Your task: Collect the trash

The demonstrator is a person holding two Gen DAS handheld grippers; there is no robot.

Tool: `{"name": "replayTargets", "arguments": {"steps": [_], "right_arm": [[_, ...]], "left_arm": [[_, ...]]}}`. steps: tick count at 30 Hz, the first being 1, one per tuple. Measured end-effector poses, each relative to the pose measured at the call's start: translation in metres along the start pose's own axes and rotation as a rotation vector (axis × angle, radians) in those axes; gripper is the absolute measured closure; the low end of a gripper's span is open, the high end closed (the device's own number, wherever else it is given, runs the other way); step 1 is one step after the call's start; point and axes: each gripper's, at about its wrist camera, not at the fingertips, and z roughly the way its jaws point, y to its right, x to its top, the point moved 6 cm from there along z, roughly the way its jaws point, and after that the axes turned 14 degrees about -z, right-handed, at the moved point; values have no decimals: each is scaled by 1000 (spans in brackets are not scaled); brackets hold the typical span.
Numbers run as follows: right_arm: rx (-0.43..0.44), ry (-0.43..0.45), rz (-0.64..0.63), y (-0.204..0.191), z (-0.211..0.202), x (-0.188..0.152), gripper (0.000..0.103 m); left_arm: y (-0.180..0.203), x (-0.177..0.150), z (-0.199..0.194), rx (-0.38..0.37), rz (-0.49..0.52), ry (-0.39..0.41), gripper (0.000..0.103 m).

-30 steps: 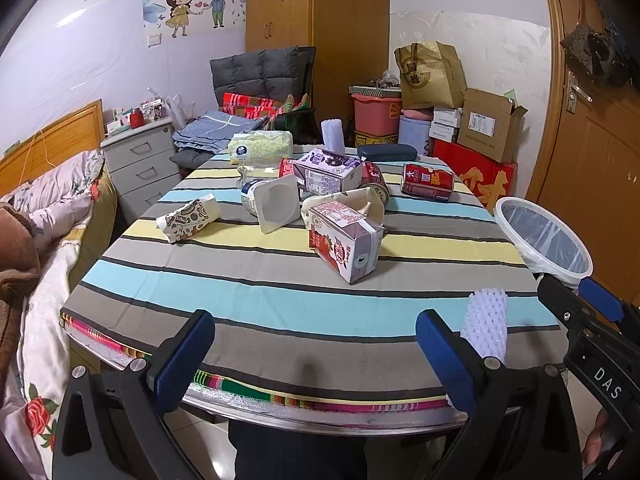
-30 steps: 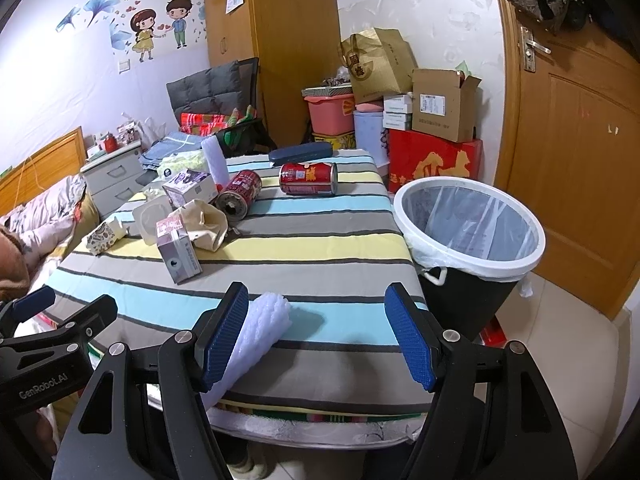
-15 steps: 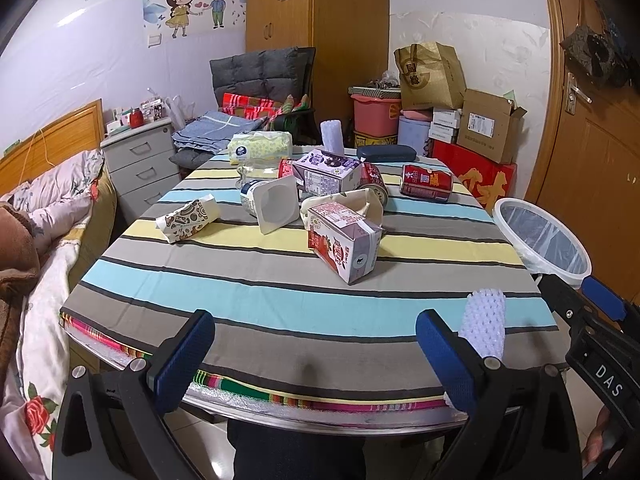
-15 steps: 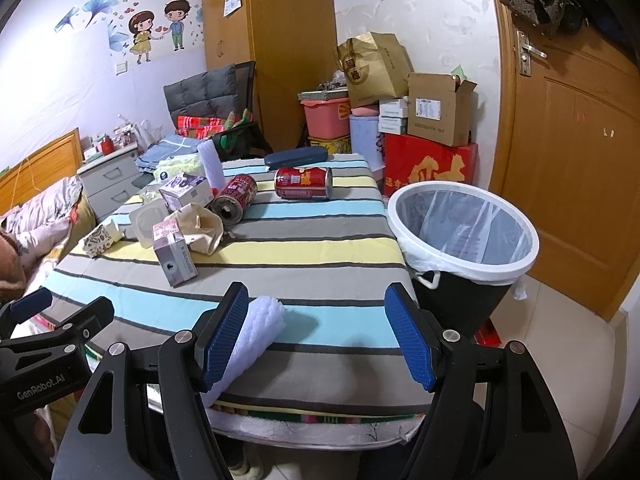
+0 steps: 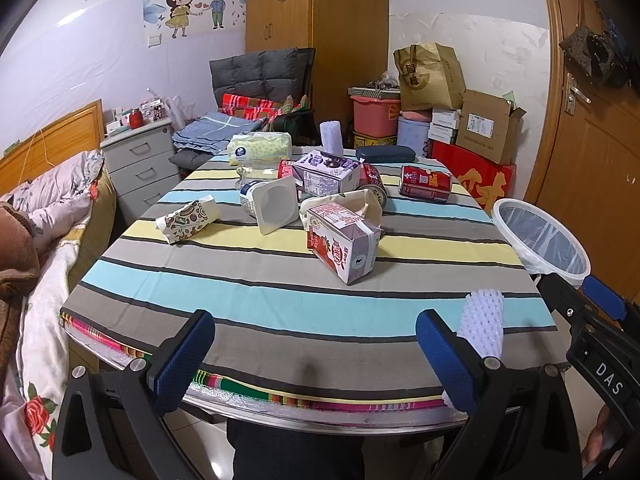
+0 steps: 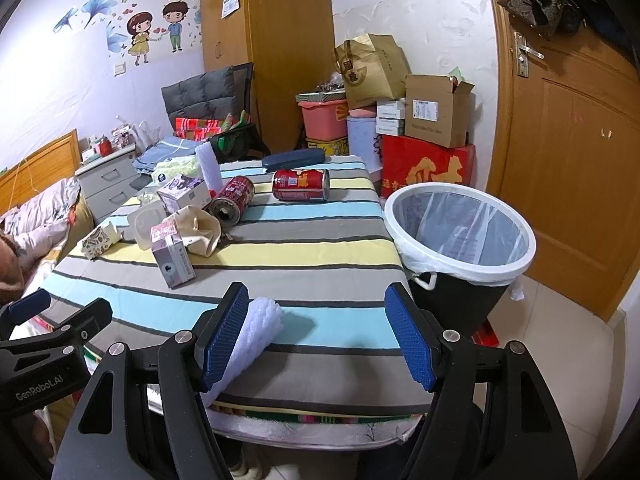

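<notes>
**White foam first, then the boxes and cans**

White foam roll (image 6: 256, 332) lies at the near edge of the table (image 5: 280, 304), just beside the inner blue pad of the right gripper (image 6: 316, 340). Both grippers hang in front of the table with their jaws wide apart and nothing in them — the left gripper (image 5: 316, 356) too.

The bin (image 6: 460, 236) stands on the floor at the right side of the table, with a clear bag in it. No trash shows inside it, so the job looks like it is only starting.

My guess is that the foam roll is the best first pick, since it is the closest thing to the right gripper and the bin is on that side.

How to do it well:
- Slide the right gripper a little to the left so the roll sits between both pads, not beside one.
- Squeeze softly — foam squashes and can pop out.
- Lift it clear of the cloth before you swing over to the bin, so the cloth does not get dragged.

The milk box (image 5: 344, 244) lies on its side in the middle of the table. Two red cans (image 6: 300, 186) lie further back and may roll if bumped. Grab those across their round sides.
</notes>
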Motion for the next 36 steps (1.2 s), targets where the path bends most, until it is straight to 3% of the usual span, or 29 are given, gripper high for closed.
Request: {"name": "replayTargets", "arguments": {"steps": [36], "right_arm": [[10,-17,-9,-4,5,-3,31]], "left_arm": [[-4,3,-2,0,-8,0,1]]}}
